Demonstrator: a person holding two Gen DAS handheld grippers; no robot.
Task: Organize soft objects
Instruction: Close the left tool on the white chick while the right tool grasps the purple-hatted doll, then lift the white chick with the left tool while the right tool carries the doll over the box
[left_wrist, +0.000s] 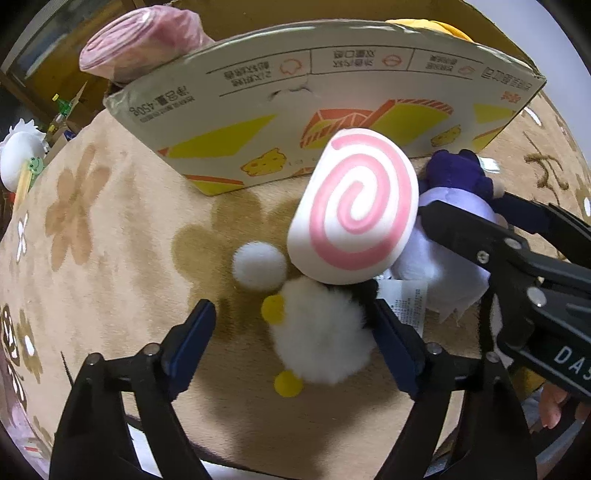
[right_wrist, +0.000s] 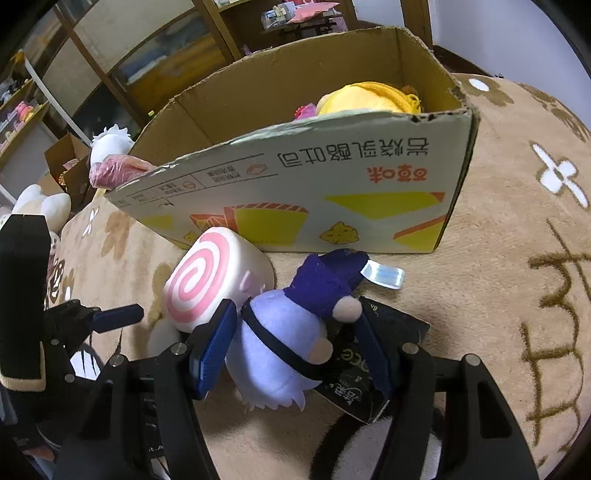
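Note:
A white fluffy plush (left_wrist: 321, 332) with yellow feet lies on the beige cloth between the open jaws of my left gripper (left_wrist: 295, 332). A white cushion with a pink swirl (left_wrist: 356, 206) leans on it, also seen in the right wrist view (right_wrist: 207, 280). A lilac doll with a purple hat (right_wrist: 288, 339) lies between the open jaws of my right gripper (right_wrist: 295, 347); the blue pads sit beside it with small gaps. A cardboard box (right_wrist: 332, 177) stands behind, holding a yellow plush (right_wrist: 365, 98) and a pink wrapped item (left_wrist: 144, 40).
A black hang tag (right_wrist: 362, 373) lies under the doll. The flower-patterned cloth (left_wrist: 110, 240) covers the table. Shelves, a small box and other plush toys (right_wrist: 40, 206) stand at the far left beyond the table edge.

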